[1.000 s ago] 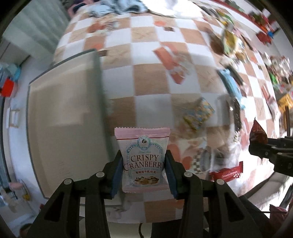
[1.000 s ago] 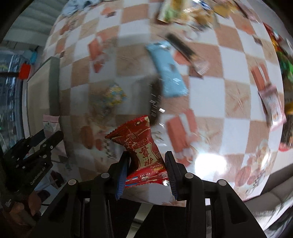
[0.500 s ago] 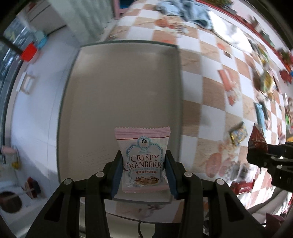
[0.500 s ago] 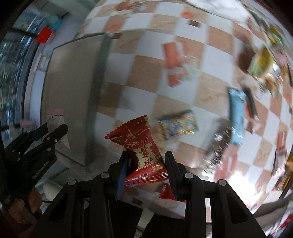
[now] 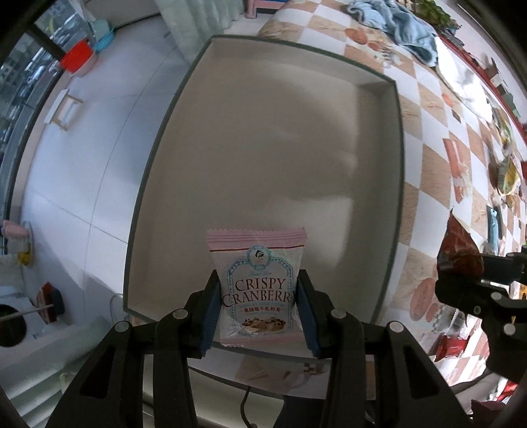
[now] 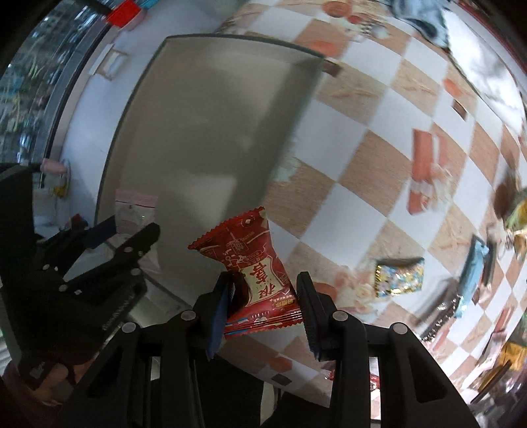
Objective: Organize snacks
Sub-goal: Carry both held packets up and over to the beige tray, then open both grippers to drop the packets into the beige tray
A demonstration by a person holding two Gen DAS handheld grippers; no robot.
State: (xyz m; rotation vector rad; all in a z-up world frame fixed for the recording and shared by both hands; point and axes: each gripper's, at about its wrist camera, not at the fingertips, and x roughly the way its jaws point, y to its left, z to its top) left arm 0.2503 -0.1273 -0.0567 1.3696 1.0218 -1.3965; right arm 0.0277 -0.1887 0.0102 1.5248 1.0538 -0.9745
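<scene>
My left gripper (image 5: pixel 258 316) is shut on a pink Crispy Cranberry packet (image 5: pixel 257 283) and holds it over the near edge of a large empty beige tray (image 5: pixel 263 148). My right gripper (image 6: pixel 263 309) is shut on a red snack packet (image 6: pixel 253 266), to the right of the tray (image 6: pixel 204 125). The left gripper with its pink packet (image 6: pixel 133 210) shows at the left of the right wrist view. The right gripper's red packet (image 5: pixel 459 250) shows at the right of the left wrist view.
Several loose snacks lie on the checkered cloth: a colourful packet (image 6: pixel 398 275), a blue packet (image 6: pixel 472 276), orange packets (image 6: pixel 423 171). A blue towel (image 5: pixel 395 24) lies beyond the tray. White floor (image 5: pixel 82 148) lies left of the tray.
Both grippers have swung left with their packets. The tray has come to fill the left wrist view, and the snack pile has slid to the right.
</scene>
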